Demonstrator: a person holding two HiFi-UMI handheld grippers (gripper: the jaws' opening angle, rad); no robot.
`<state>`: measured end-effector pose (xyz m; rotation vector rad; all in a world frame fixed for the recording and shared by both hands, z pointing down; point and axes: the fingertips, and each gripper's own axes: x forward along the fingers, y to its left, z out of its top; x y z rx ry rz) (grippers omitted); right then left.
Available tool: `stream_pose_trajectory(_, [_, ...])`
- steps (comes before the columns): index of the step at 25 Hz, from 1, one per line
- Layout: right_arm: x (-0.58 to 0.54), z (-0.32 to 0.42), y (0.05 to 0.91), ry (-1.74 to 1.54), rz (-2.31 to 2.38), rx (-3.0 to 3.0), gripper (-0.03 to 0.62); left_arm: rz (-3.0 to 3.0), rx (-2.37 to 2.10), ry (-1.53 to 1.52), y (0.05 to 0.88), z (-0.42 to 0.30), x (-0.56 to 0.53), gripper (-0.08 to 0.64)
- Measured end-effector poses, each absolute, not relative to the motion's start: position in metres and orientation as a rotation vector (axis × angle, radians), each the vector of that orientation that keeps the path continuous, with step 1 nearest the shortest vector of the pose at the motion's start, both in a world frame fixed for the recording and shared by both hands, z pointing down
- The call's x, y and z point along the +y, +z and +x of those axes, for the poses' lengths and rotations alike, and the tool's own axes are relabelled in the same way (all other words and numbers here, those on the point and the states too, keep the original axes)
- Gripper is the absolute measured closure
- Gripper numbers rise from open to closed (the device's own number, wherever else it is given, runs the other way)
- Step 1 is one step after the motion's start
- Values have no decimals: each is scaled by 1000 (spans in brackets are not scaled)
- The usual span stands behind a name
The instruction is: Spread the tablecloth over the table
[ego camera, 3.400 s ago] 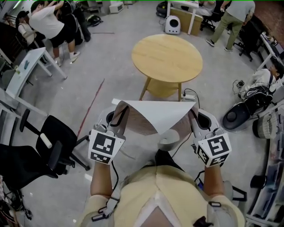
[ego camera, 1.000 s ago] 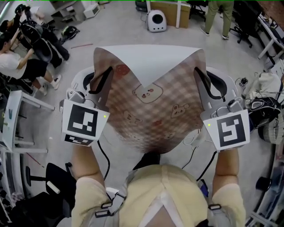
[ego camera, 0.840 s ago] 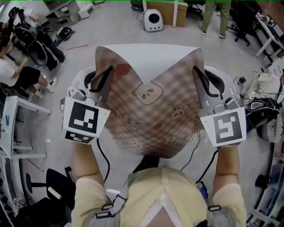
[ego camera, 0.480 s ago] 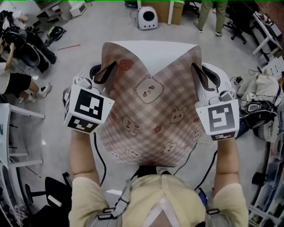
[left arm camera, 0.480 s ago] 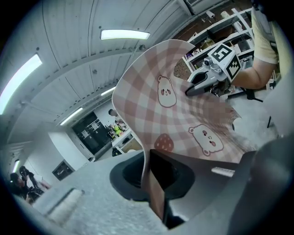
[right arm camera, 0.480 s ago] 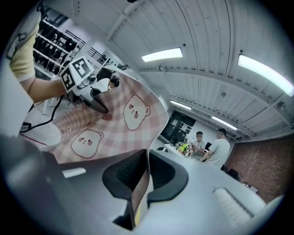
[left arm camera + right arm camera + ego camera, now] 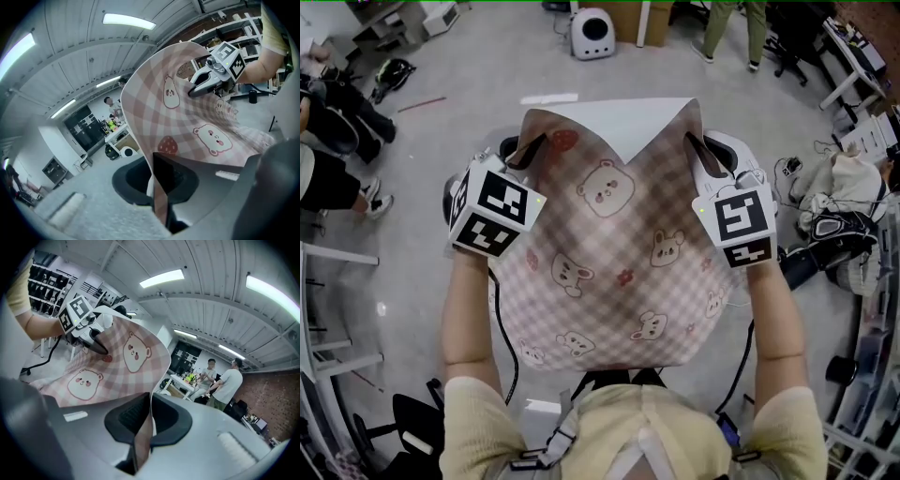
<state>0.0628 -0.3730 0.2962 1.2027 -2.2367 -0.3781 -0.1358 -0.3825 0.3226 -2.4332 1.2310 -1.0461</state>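
Left tongs (image 7: 528,150) and right tongs (image 7: 697,153) pinch tablecloth (image 7: 619,258), arms (image 7: 469,323) outstretched.

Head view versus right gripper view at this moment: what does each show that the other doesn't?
Head view only: the right forearm, and the tablecloth at full width, hanging between left gripper and right gripper. Right gripper view only: the ceiling lights, and, close up, its own jaws shut on the cloth's edge. Both: the bear-print tablecloth and the left gripper pinching its other corner.
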Motion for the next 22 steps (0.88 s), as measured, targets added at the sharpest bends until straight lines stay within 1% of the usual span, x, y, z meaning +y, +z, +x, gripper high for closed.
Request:
stream_pose_trajectory(7, [-396, 49, 332, -262, 1189, -2227, 576, -2479, 1230, -1139, 359, -151, -398, 549])
stream_pose_trajectory(22, [-440, 32, 456, -136, 1089, -2136, 568, -2594, 1141, -1390, 493, -163, -433, 542])
